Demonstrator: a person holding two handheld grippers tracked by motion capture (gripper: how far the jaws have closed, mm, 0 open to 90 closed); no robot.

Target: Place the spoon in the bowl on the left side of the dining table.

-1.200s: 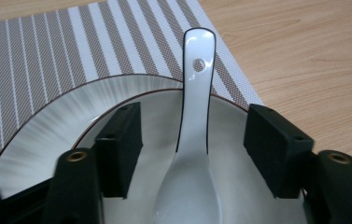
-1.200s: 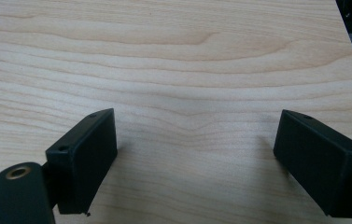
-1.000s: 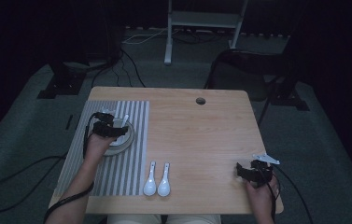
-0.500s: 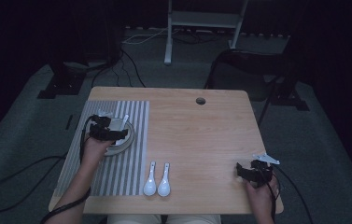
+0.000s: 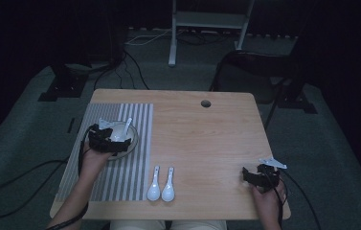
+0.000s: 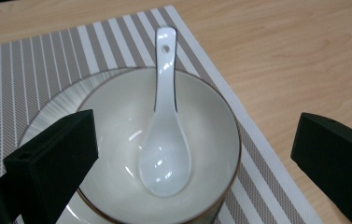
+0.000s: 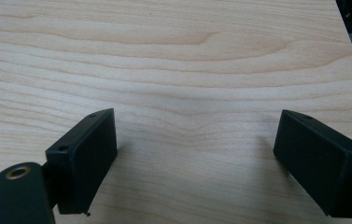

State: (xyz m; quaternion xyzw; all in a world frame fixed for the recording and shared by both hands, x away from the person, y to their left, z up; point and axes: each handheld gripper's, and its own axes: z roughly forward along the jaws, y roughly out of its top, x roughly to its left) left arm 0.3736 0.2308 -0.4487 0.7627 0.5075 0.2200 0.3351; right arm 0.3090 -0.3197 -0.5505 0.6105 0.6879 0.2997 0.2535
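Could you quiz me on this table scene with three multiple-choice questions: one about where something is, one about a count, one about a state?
1. Where does the white ceramic spoon nearest the left hand-held gripper lie?
A. In the white ceramic bowl
B. On the bare wooden table
C. On the floor

2. How many white spoons lie side by side on the table near the front edge, outside the bowl?
A. None
B. Two
C. Four

3. How do the jaws of the left hand-held gripper stand?
A. Clamped on the spoon
C. Clamped on the bowl's rim
B. Wide open, holding nothing

Answers:
1 A: the left gripper view shows its scoop resting inside the bowl, handle leaning over the rim.
2 B: the high view shows a pair beside the grey striped placemat.
3 B: the jaws have just been opening and stand apart on either side of the bowl.
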